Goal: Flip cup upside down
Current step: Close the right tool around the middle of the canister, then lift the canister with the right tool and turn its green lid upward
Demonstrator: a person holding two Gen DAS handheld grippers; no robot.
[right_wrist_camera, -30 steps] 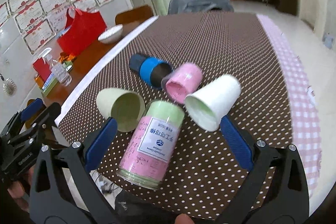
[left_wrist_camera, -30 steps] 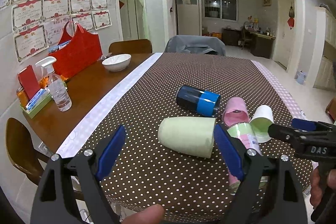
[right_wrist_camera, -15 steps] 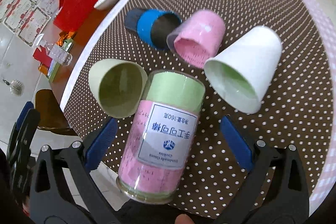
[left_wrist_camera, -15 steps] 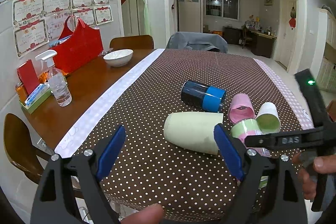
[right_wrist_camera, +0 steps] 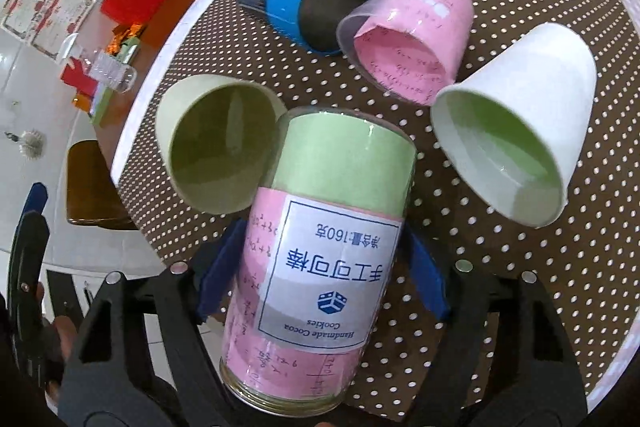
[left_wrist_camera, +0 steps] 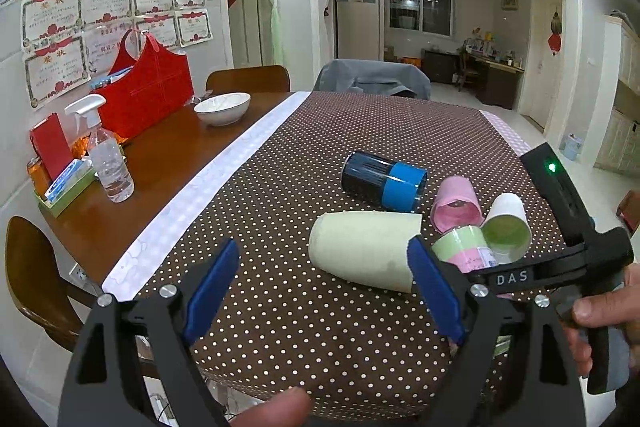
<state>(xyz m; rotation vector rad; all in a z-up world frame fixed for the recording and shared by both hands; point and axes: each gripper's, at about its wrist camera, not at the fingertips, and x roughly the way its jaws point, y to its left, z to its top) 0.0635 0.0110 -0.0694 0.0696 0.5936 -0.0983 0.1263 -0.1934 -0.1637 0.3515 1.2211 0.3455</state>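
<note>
Since a second ago your right tool (right_wrist_camera: 320, 267) has dropped in over the labelled jar (right_wrist_camera: 320, 247) and pinched down, so both blue pads now sit against its sides, looks like you're gripping it. It's lying on its side on the dotted worktop (right_wrist_camera: 520, 7), just beside the pale green cup (left_wrist_camera: 362, 247), so the flip itself hasn't started. Your left tool (left_wrist_camera: 320, 287) hangs wide open near that cup, holding nothing. The label reads "Handmade Cocoa Cookies" with Chinese text and "160" above it; the right tool's arm says "DAS". Blue (right_wrist_camera: 304, 7), pink (right_wrist_camera: 412, 39) and white (right_wrist_camera: 516, 119) cups also lie tipped over.
</note>
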